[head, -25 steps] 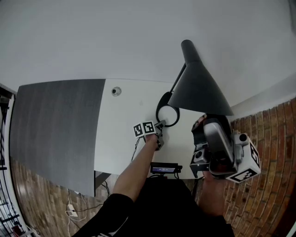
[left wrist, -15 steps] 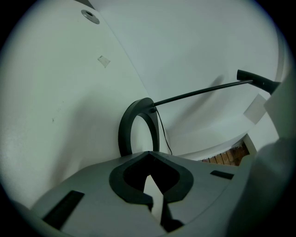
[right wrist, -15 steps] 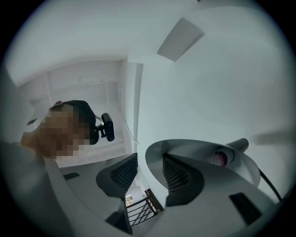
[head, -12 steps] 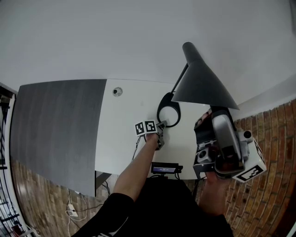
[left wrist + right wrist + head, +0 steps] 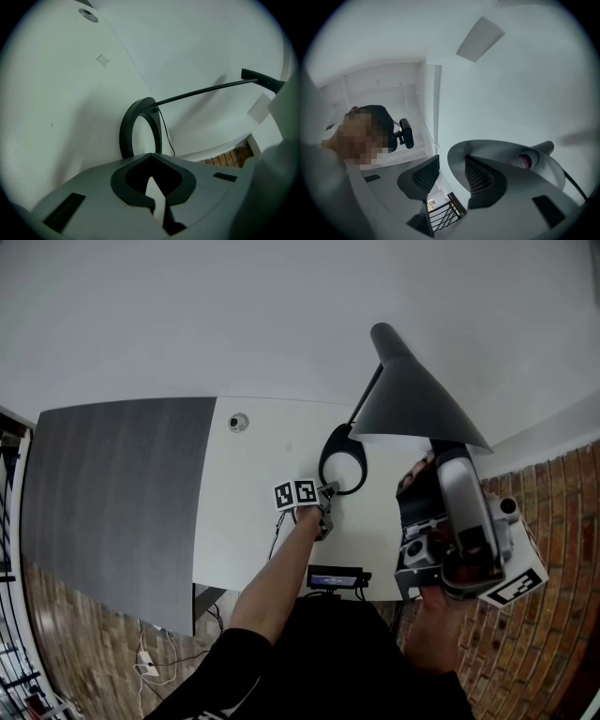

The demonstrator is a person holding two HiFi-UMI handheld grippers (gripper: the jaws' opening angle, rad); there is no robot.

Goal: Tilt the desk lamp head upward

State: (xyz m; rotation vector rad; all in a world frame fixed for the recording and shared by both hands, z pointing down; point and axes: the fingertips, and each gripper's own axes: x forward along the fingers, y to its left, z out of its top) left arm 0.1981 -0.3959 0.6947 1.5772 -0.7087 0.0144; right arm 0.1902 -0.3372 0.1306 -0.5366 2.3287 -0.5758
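**Right fingers astride the lamp rim, left fingers closed by the base**

The fingers (image 5: 425, 176) of our right gripper (image 5: 452, 165) stood apart and released. The rim of the lamp head (image 5: 501, 151) ran between them, one finger showing against the shade's open mouth and the other outside it. We could not tell whether either finger touched the rim. Deep inside the shade we saw the bulb (image 5: 521, 161).

The fingers of our left gripper (image 5: 151, 157) were clenched together on nothing. Their tips sat low over the white desk (image 5: 56, 93), just short of the lamp's ring base (image 5: 125, 133). A thin stem (image 5: 206, 91) rose from the ring, and a fine cord (image 5: 165, 133) trailed from it.

From the head view, the lamp head hung over the right part of the desk, with the right gripper just under its rim. A dark grey panel (image 5: 112, 493) adjoined the desk on the left, above a brick floor (image 5: 553, 521).
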